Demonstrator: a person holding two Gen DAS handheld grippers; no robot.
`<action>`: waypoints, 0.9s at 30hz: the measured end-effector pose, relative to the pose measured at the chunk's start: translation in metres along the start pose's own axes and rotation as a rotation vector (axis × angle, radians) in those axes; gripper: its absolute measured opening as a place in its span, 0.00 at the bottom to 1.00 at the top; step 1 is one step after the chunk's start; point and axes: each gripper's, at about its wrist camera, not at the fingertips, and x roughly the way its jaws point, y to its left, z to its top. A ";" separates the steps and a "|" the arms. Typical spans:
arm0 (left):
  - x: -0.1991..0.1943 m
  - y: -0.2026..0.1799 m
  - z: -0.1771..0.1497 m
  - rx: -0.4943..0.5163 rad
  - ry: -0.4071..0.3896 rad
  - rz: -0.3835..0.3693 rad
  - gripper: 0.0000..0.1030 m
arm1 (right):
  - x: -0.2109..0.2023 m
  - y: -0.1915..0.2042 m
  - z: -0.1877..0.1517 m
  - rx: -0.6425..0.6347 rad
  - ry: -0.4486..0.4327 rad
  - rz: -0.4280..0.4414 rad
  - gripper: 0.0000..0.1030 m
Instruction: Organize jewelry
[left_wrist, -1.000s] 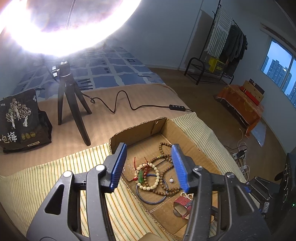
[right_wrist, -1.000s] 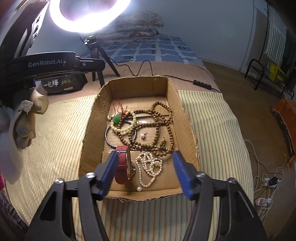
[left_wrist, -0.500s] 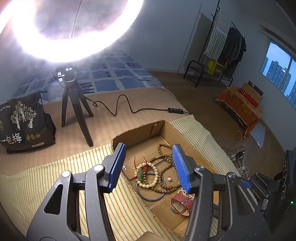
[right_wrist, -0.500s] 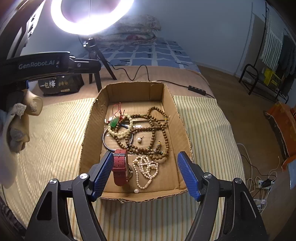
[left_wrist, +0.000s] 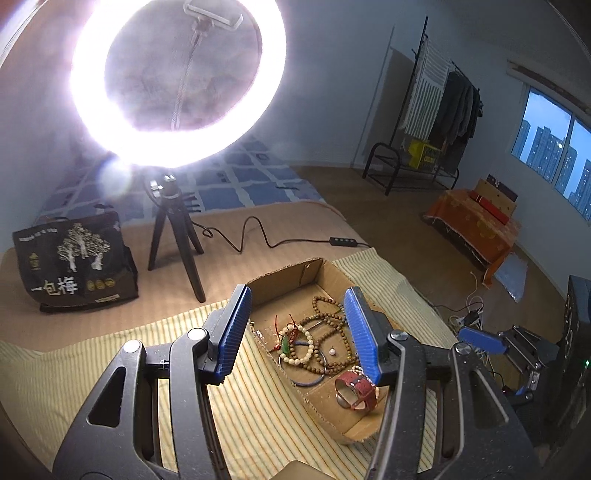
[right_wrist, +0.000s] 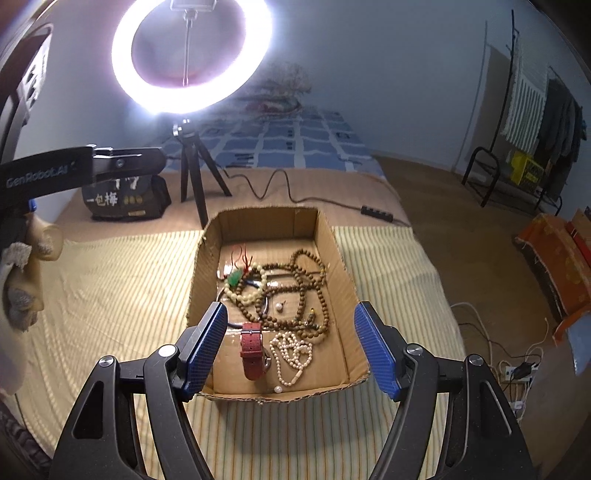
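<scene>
On the bed (right_wrist: 110, 295) sits a cardboard box (right_wrist: 332, 236) with the jewelry tangled inside. Both tools, left (left_wrist: 297, 330) and right (right_wrist: 290, 347), hover wide and empty. I'd grab the red watch (right_wrist: 252, 349) first since it's loose, then the pearl strand (right_wrist: 291, 350), pinching slowly.

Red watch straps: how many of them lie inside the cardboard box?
1. The red watch strap lies near the front wall of the cardboard box, left of the white pearl necklace. The tangled beads could hide another.
</scene>
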 end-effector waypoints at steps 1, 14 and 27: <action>-0.009 0.001 -0.001 0.003 -0.010 0.002 0.53 | -0.006 0.001 0.000 0.004 -0.009 -0.004 0.69; -0.102 0.003 -0.023 0.020 -0.091 0.013 0.70 | -0.064 0.012 0.000 0.021 -0.138 -0.063 0.77; -0.159 -0.009 -0.062 0.069 -0.132 0.046 0.88 | -0.098 0.024 -0.012 0.018 -0.211 -0.088 0.78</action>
